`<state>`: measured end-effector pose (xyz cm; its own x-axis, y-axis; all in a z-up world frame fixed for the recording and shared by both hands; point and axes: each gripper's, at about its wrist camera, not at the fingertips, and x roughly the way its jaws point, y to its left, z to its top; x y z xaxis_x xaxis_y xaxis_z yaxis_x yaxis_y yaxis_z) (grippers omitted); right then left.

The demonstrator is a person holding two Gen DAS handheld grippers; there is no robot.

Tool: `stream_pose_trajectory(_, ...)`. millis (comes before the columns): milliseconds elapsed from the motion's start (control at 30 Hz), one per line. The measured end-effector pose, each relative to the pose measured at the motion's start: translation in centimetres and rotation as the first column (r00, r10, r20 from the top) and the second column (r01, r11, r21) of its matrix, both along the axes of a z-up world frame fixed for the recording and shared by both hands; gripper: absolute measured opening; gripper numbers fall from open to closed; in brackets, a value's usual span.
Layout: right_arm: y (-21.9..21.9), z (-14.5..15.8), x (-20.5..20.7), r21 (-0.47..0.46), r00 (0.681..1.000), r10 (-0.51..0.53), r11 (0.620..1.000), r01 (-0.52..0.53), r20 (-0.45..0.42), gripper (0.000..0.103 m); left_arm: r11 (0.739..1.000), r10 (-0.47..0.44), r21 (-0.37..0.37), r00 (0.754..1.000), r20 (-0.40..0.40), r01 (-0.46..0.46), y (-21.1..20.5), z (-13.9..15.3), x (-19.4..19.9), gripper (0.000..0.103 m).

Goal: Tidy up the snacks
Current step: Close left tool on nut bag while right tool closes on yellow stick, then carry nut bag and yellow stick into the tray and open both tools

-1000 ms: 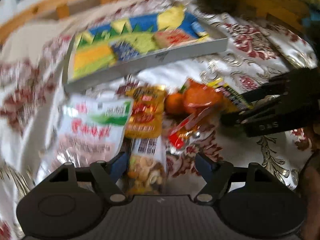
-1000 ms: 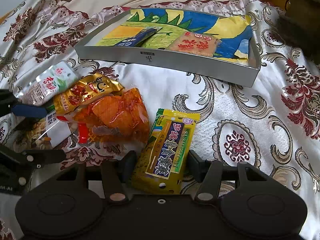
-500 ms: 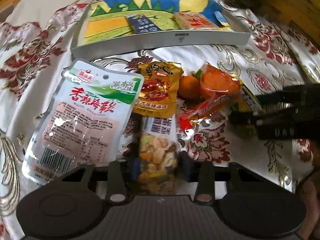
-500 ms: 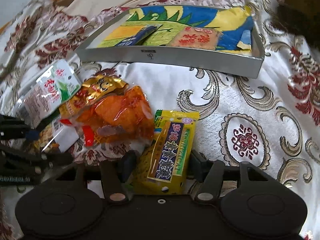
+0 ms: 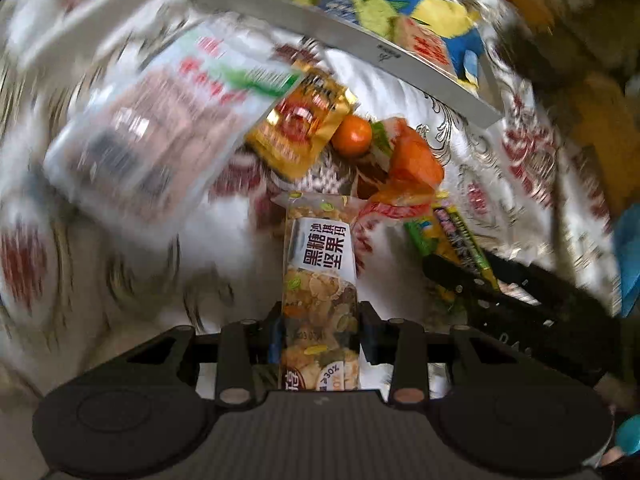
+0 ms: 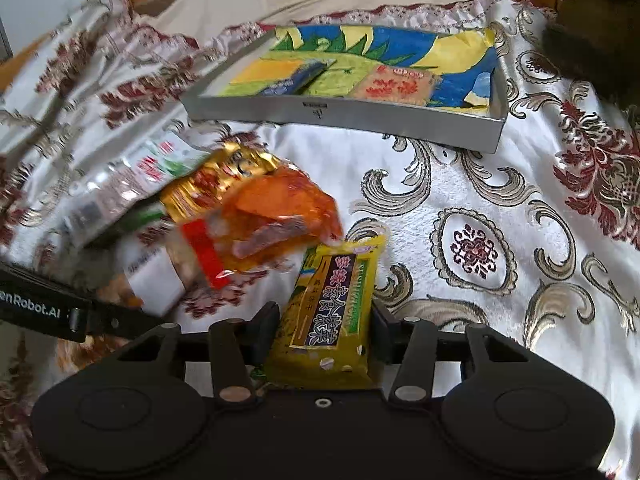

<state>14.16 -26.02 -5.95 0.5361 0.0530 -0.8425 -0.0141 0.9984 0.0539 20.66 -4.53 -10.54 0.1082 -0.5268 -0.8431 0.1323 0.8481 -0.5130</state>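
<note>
Left wrist view
My left claw [image 5: 320,330]: clamped on the nut bar [image 5: 320,280], a long clear wrapper showing pale nuts and seeds, with a white label band of black characters; it sticks straight out ahead between my fingers.
White pouch [image 5: 160,116]: flat, glossy, blurred, lying left of the bar on the bedspread [image 5: 100,280], a white cloth with dark red and gold flourishes.
Gold packet [image 5: 302,128]: shiny foil, just beyond the bar's far end, its corner under the white pouch.
Small orange fruit [image 5: 352,135]: round, touching the gold packet's right edge.
Orange bag [image 5: 412,168]: crinkled clear film over orange pieces, right of the bar tip.
Tray [image 5: 360,44]: grey, shallow, straight-walled, farther up the bed, with a bright painted lining.

Right wrist view
My right claw [image 6: 324,334]: closed on the yellow pack [image 6: 332,312], a flat soft pillow pack with a dark purple panel, pointing away from me.
Orange bag [image 6: 276,220]: just left of the pack's far end.
Tray [image 6: 340,114]: well beyond, holding a blue packet [image 6: 296,80] and a square pink-printed packet [image 6: 394,86].
Left claw [image 6: 80,312]: a black arm at the left edge.
</note>
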Motion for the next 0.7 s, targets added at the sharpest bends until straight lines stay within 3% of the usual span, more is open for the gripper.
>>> stream_pose_trajectory(167, -0.4, 1.2, -1.5, 0.028, 0.999, -0.030, 0.999, 0.029, 0.036, 0.043, 0.998, 0.044, -0.042, 0.999, -0.012, -0.044, 0.8, 0.9, -1.0, 0.040)
stream_pose_trajectory(233, -0.6, 1.4, -1.8, 0.040, 0.998, -0.040, 0.998, 0.038, 0.048, 0.029, 0.997, 0.049, -0.052, 0.999, 0.007, -0.049, 0.9, 1.4, -1.2, 0.040)
stream_pose_trajectory(400, -0.8, 1.0, -1.6, 0.062, 0.999, -0.047, 0.997, 0.046, 0.020, 0.028, 0.996, 0.055, -0.066, 0.998, 0.032, -0.052, 0.8, 2.1, -1.9, 0.040)
stream_pose_trajectory(533, -0.3, 0.8, -1.7, 0.088, 1.000, -0.011, 0.996, 0.009, 0.024, 0.021, 0.997, 0.063, -0.042, 0.996, 0.066, -0.060, 0.9, 2.5, -2.3, 0.040)
stream_pose_trajectory(700, 1.1, 1.5, -2.2, 0.045, 0.995, 0.058, 0.997, -0.062, 0.080, 0.012, 0.996, 0.082, -0.038, 0.988, 0.130, -0.078, 1.3, 3.6, -2.5, 0.040)
